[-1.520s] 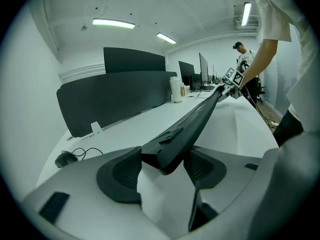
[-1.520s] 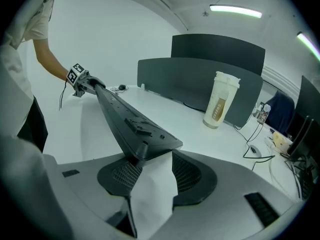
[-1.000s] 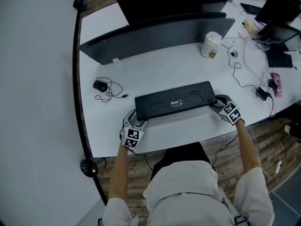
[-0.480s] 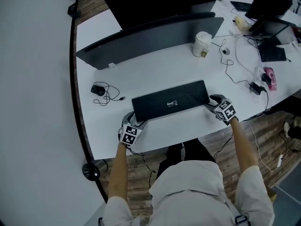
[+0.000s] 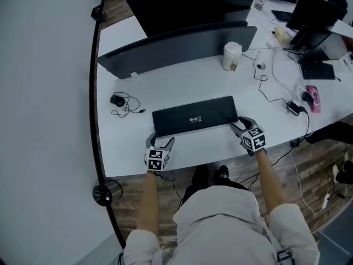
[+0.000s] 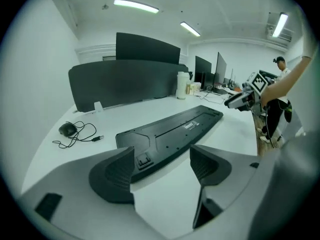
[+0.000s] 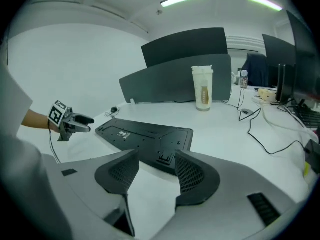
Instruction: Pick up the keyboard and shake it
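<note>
- The mouse (image 5: 117, 100), with its loose cable, lies at 10 o'clock from the keyboard (image 5: 194, 116). If the lifted board swings that way, it could snag the cable.
- The left gripper (image 5: 161, 143) sits at 8 o'clock from the keyboard with its jaws spread wide and nothing clamped. The board's left end lies just ahead of the tips. Closing from here would likely catch only the corner, and a shallow bite could slip once shaking starts.
- The keyboard lies flat and underside up on the white worktop (image 5: 187, 81), between the two grippers and free of both. Its folded feet and smooth plastic give poor purchase. If the two ends are gripped unevenly, it could twist or drop.
- The right gripper (image 5: 239, 124) is at 4 o'clock from the keyboard, jaws likewise apart and empty, with the board's near right corner just in front of them.
- The cup (image 5: 231, 56) stands at 1 o'clock, well apart from the board, though a wide shake could knock it over.
- Writing: the keyboard's underside sticker (image 5: 194, 118) and the cup's label are too small to read. The gripper cubes carry only square markers.
</note>
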Action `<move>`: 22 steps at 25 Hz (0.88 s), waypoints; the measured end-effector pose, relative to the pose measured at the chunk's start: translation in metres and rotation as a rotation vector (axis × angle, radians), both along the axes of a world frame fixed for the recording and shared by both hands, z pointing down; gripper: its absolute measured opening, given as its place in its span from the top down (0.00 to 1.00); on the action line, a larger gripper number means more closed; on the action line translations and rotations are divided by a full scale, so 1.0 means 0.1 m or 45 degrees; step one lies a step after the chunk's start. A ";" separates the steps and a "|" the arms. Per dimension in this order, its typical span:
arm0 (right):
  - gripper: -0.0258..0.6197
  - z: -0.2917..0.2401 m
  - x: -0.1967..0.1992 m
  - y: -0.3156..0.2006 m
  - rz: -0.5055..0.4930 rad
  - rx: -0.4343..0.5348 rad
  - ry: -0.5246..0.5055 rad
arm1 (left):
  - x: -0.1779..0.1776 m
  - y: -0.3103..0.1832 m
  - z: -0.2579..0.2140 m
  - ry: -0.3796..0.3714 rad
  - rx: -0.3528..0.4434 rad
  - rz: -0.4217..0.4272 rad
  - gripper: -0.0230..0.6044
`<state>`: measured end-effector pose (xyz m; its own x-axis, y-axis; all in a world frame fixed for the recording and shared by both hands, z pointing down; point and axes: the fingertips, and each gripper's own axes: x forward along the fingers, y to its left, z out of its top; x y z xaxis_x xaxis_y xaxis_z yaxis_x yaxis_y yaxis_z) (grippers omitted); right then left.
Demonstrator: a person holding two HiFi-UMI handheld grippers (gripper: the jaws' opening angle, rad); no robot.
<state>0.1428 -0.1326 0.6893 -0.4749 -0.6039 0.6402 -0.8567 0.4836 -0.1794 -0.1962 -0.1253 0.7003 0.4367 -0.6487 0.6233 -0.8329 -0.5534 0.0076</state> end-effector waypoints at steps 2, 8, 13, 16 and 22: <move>0.57 -0.05 0.01 0.12 0.002 0.026 0.006 | 0.16 0.13 -0.17 0.045 0.037 -0.074 0.40; 0.57 -0.22 0.01 0.47 -0.016 0.082 -0.028 | 0.59 0.48 -0.56 0.126 0.144 -0.257 0.40; 0.57 -0.51 -0.06 0.63 0.065 0.141 -0.149 | 0.79 0.74 -0.81 0.204 0.199 -0.447 0.40; 0.57 -0.69 -0.16 0.75 0.075 0.177 -0.193 | 0.94 0.93 -0.96 0.248 0.220 -0.514 0.40; 0.62 -0.83 -0.33 1.14 0.066 0.232 -0.246 | 1.08 1.32 -1.06 0.193 0.265 -0.517 0.40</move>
<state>0.1093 -0.0187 0.6063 -0.5434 -0.7273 0.4193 -0.8393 0.4794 -0.2563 -0.0878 0.0069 0.5943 0.1978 -0.8900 0.4108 -0.9801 -0.1861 0.0688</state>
